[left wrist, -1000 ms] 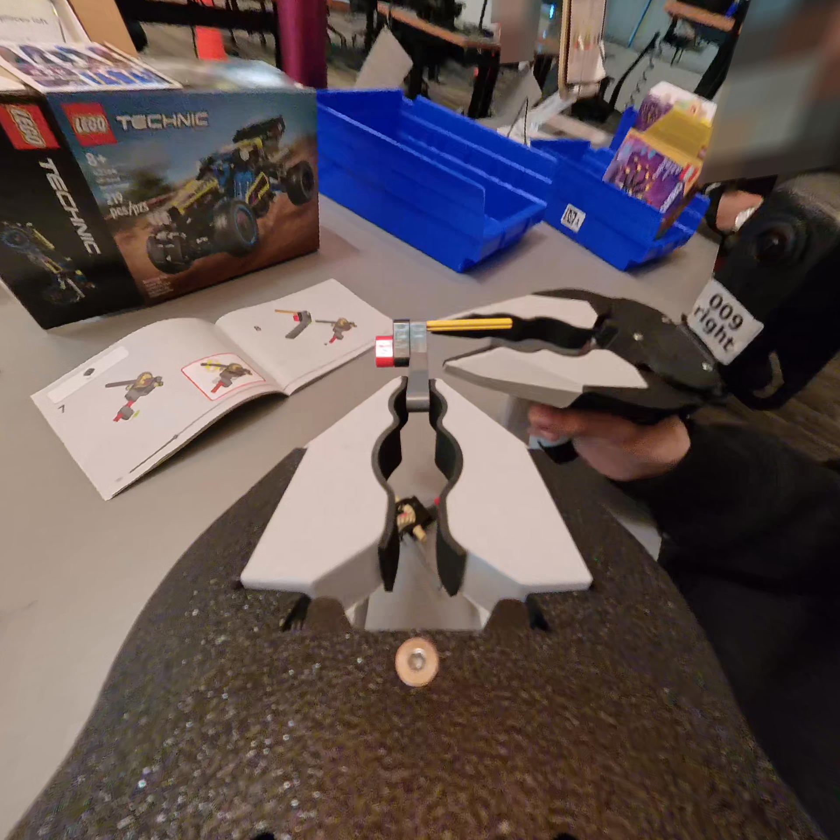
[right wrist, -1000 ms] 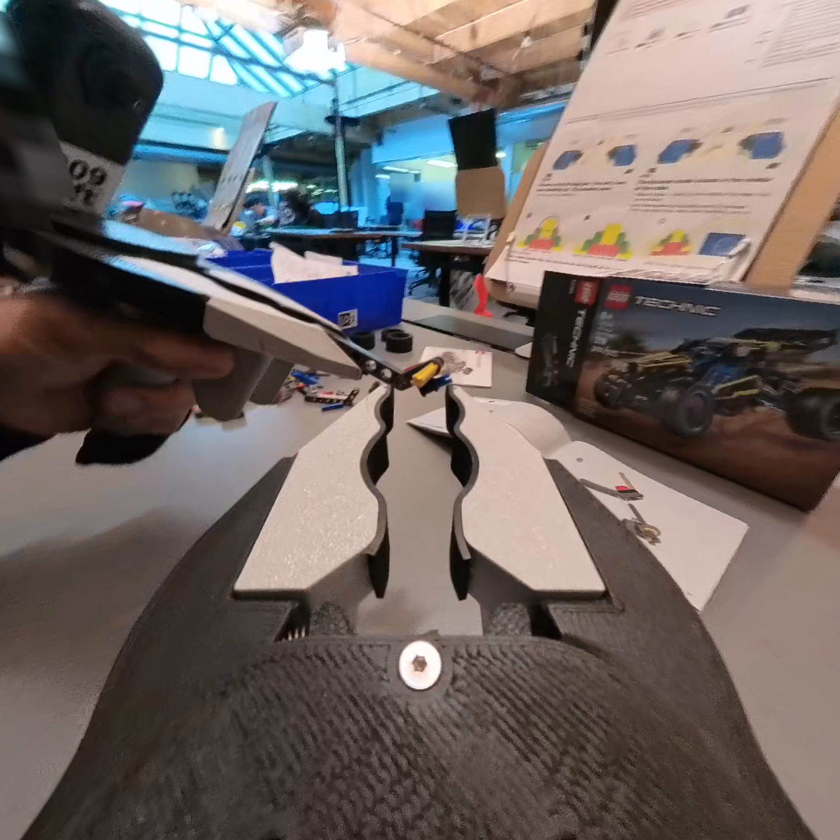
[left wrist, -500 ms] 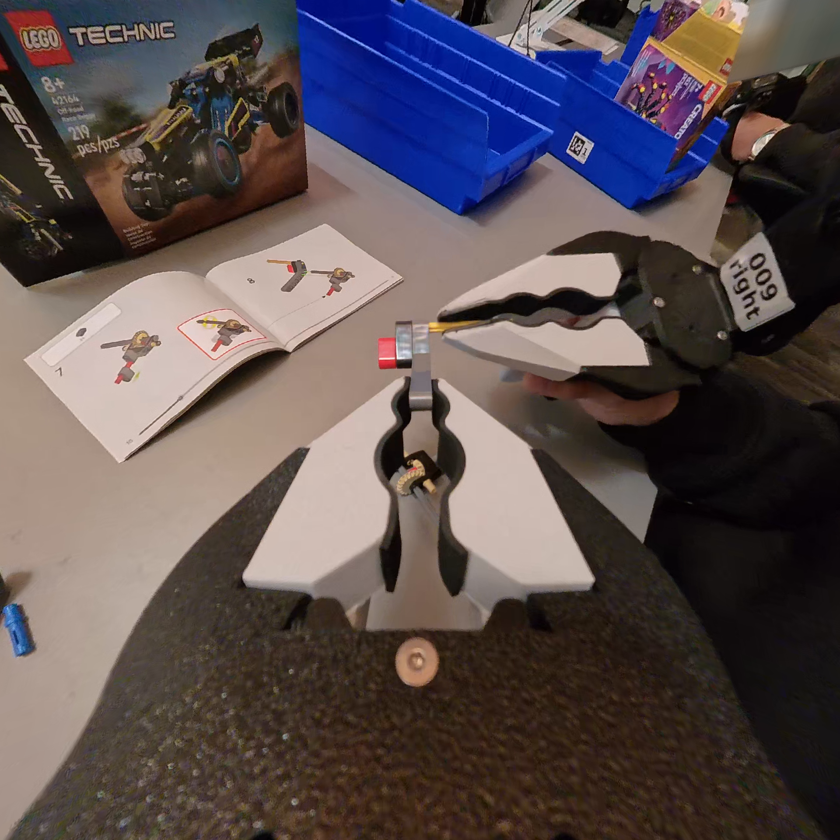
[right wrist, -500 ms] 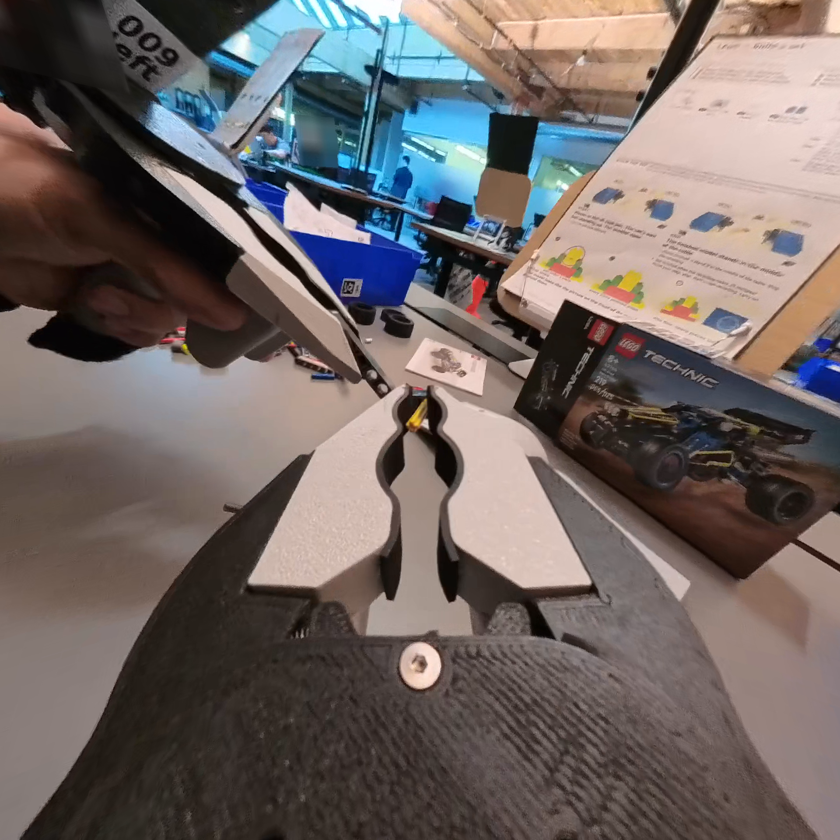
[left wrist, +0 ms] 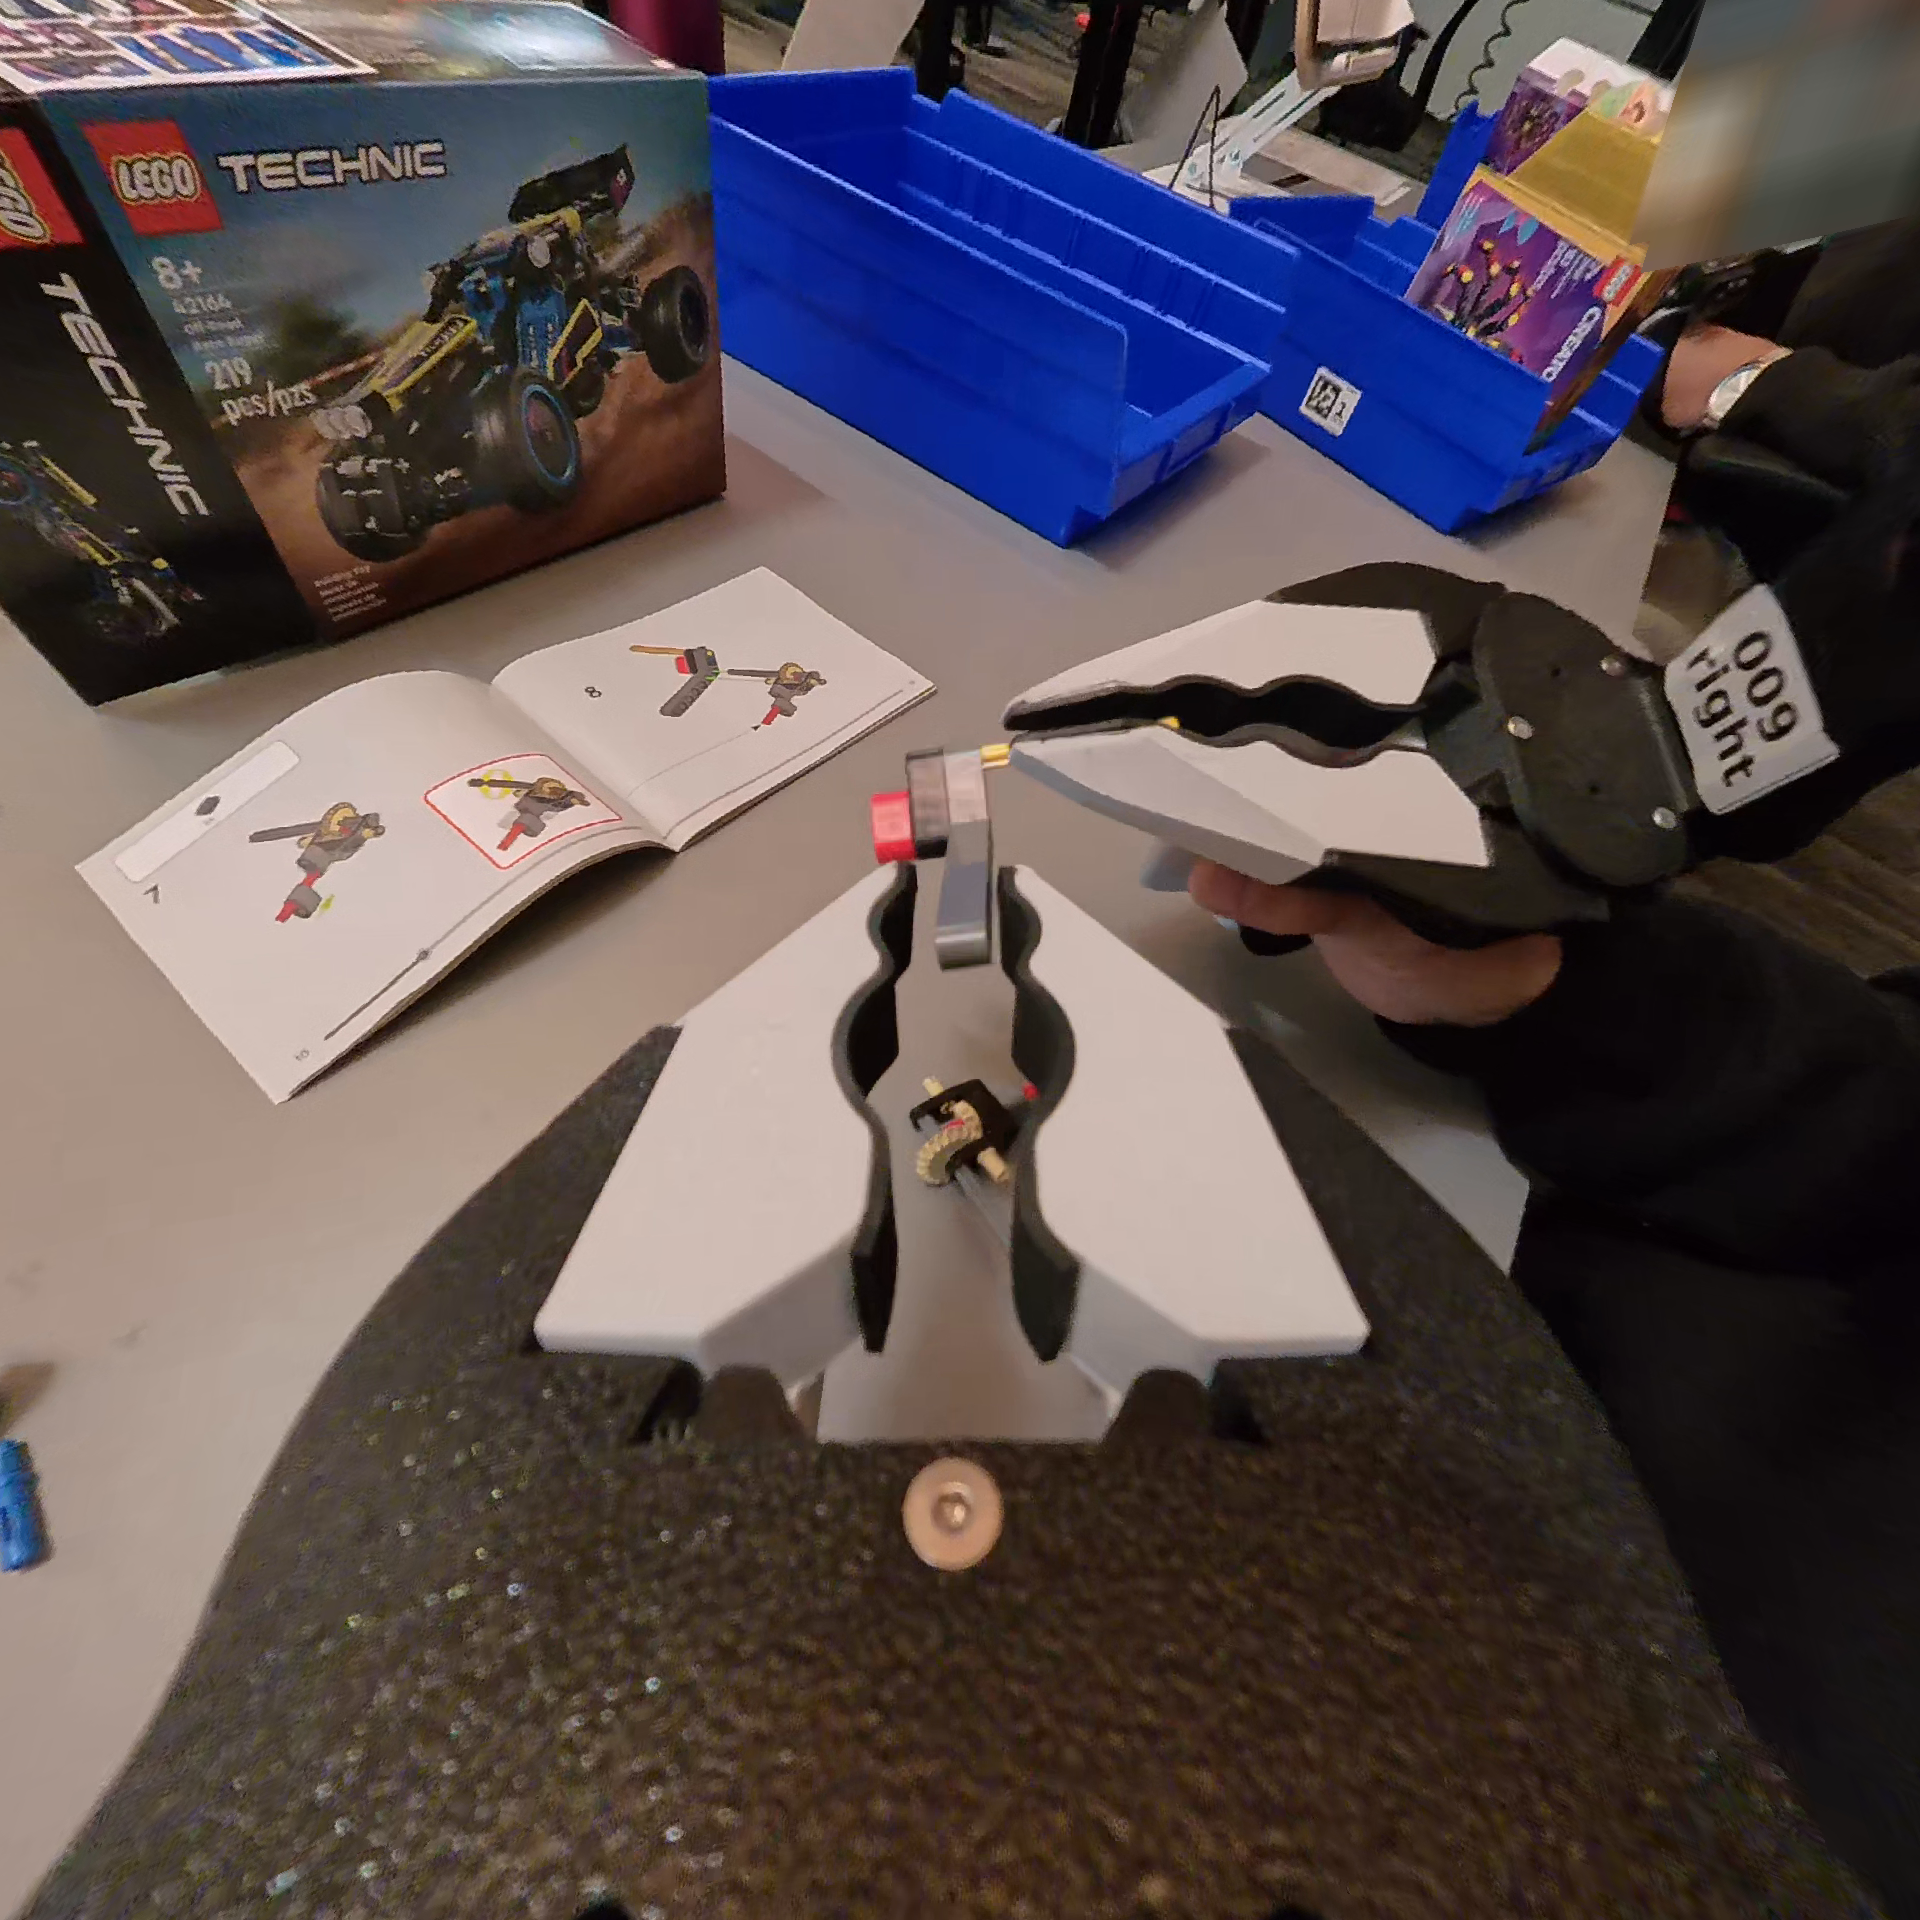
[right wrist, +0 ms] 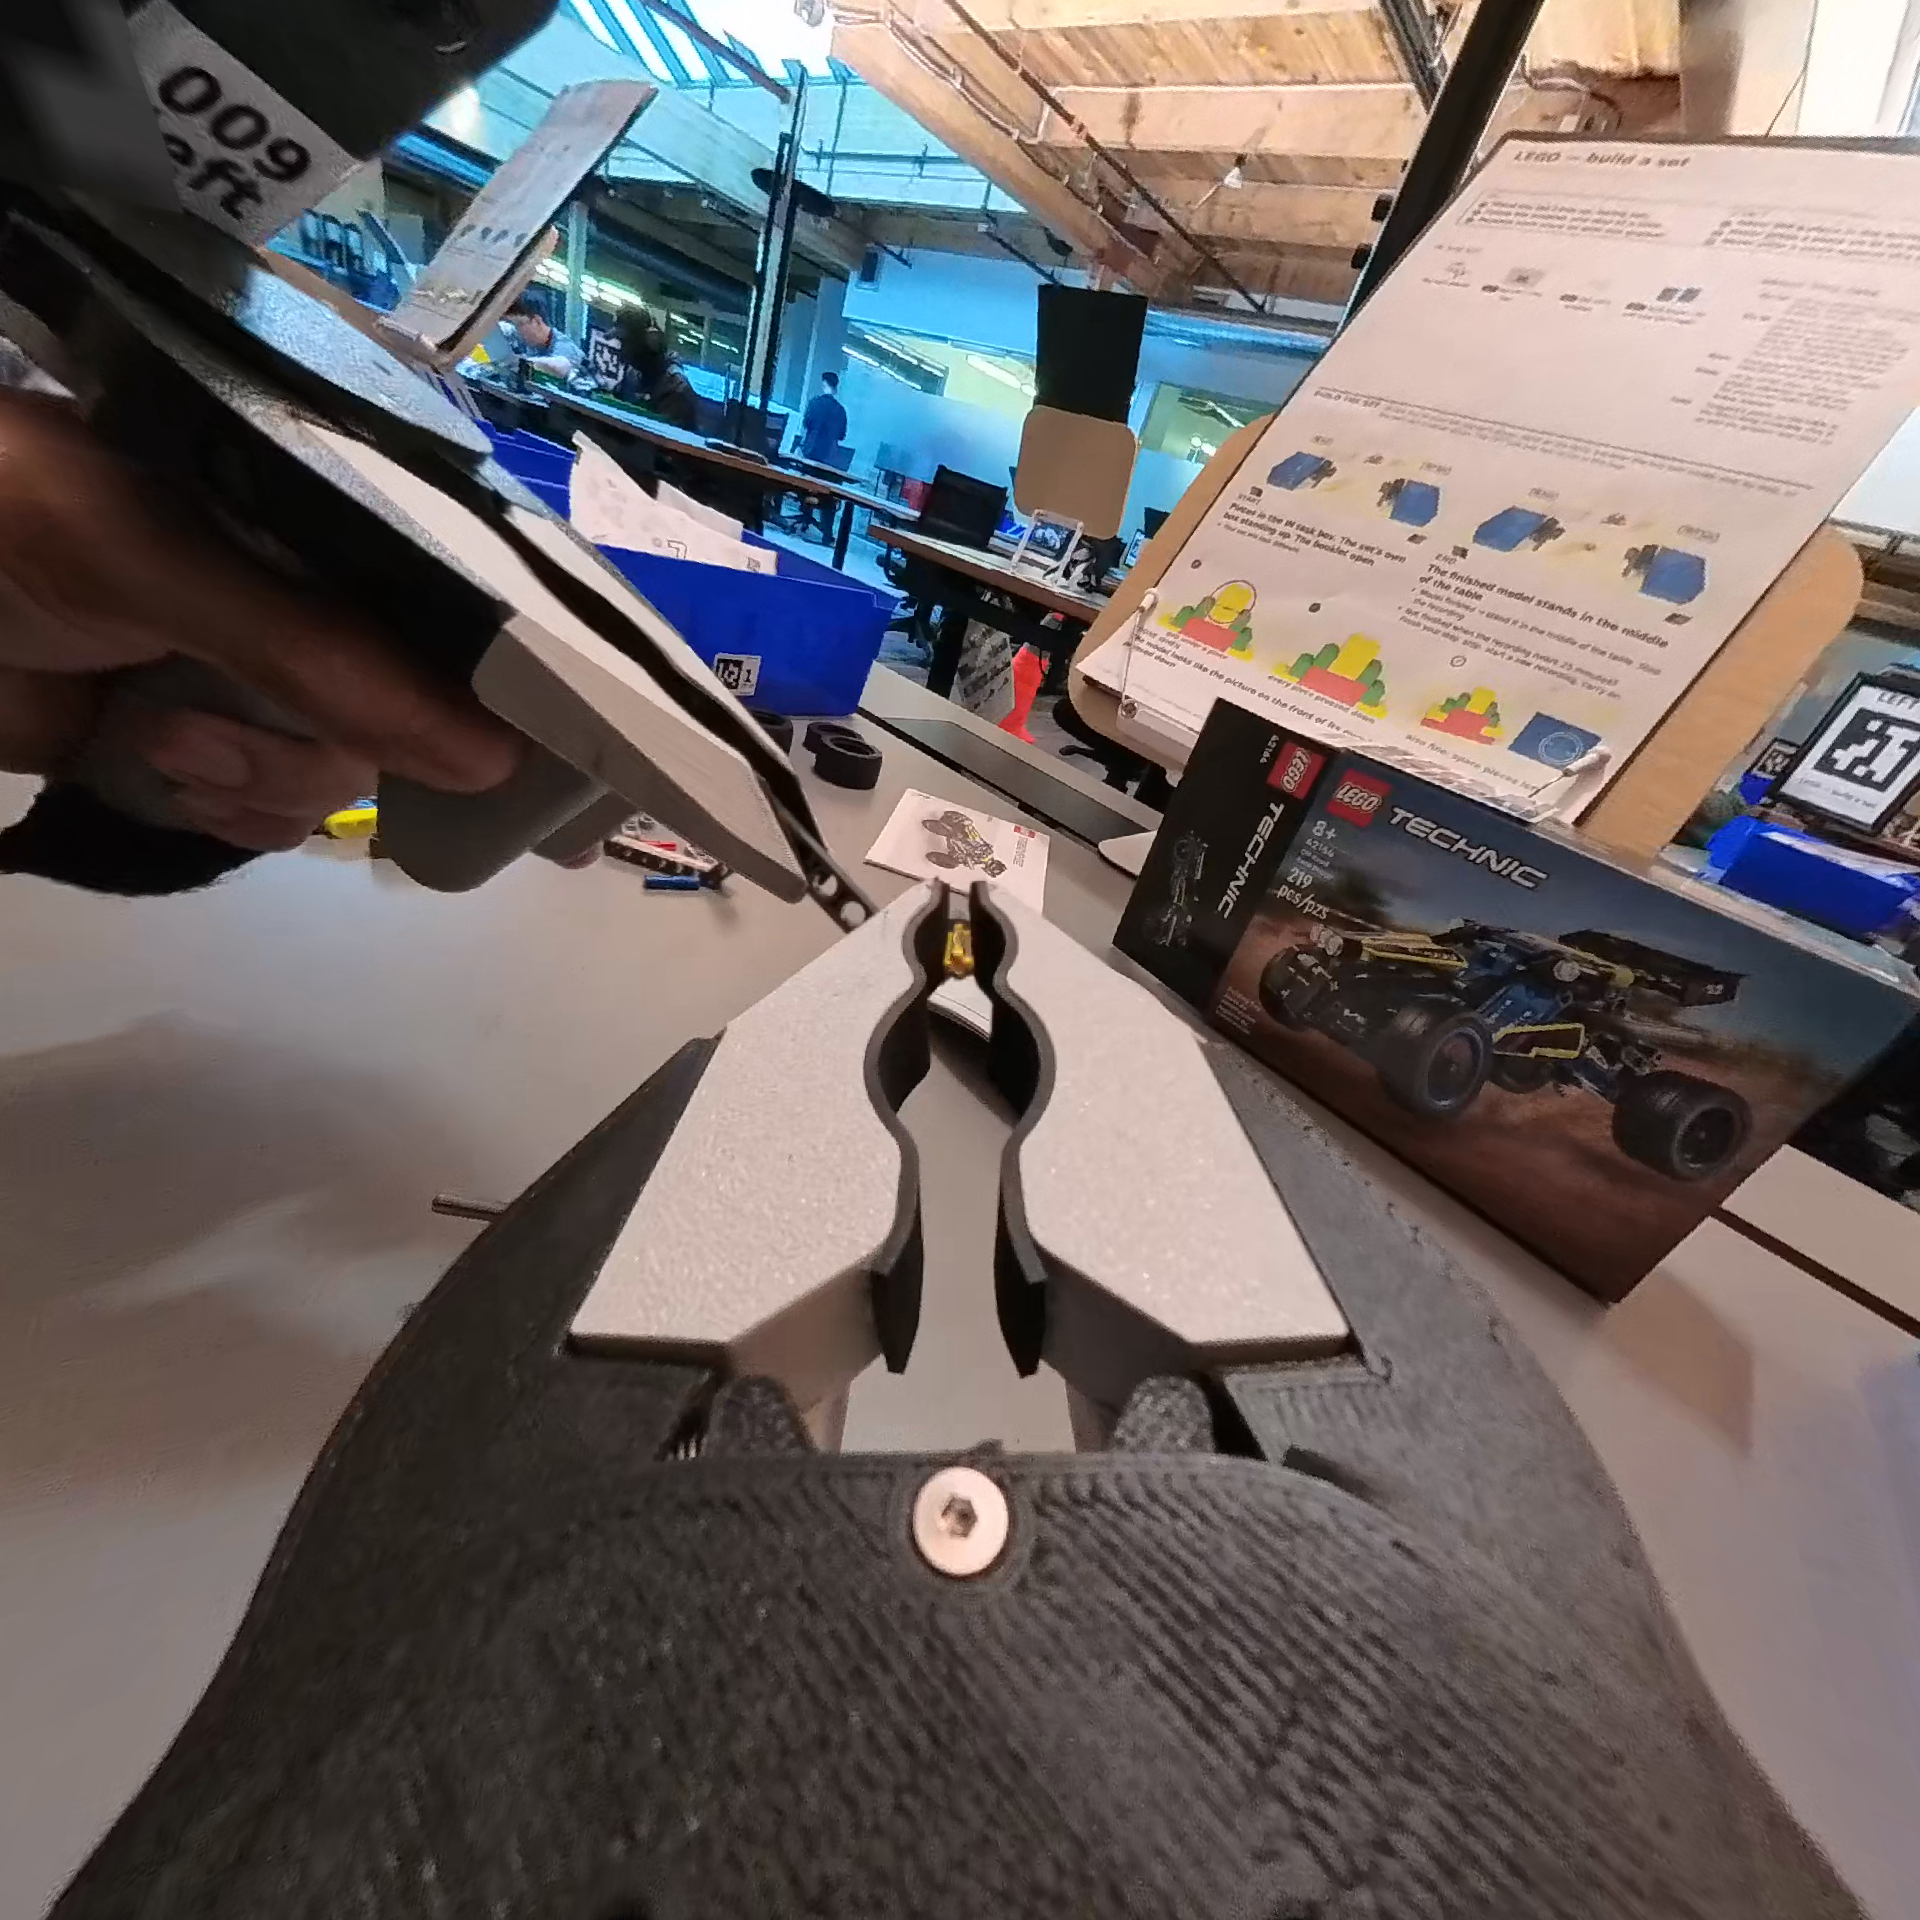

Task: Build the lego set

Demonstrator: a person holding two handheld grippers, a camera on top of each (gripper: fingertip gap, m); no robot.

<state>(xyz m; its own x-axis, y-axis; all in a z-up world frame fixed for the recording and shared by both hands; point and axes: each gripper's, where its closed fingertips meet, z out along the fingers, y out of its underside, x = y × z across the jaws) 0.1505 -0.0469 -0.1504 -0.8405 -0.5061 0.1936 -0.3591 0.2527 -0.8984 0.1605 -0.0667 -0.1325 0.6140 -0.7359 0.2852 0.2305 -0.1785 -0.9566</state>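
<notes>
Left wrist view shows the left tool [left wrist: 954, 883] with its fingers parted, a slim dark grey plastic beam [left wrist: 964, 883] standing between the tips; whether the pads touch it cannot be told, and the gap looks wider than the beam. At the beam's top sits a stack of black and grey bushes with a red cap [left wrist: 928, 812], and a thin yellow plastic axle [left wrist: 994, 754] runs from that stack into the right tool [left wrist: 1023, 727], whose fingers are nearly closed and pinch the axle at their very tips. In the right wrist view the same tool [right wrist: 956, 930] grips a sliver of yellow just inside its tips.

These parts look light, rigid and smooth, so they would likely slip or twist if pinched at an end. The beam's flat sides are the sounder place to hold; the axle is best gripped close to the hole and pushed straight, since a skewed push could jam or flick it away.

A small assembly with a tan gear [left wrist: 961, 1132] lies on the smooth grey desk [left wrist: 208, 1195] beneath the left tool, beside an open instruction booklet [left wrist: 468, 821], the set's printed box [left wrist: 364, 343] and blue plastic bins [left wrist: 987, 312]. Behind is an open workshop with timber ceiling beams.
</notes>
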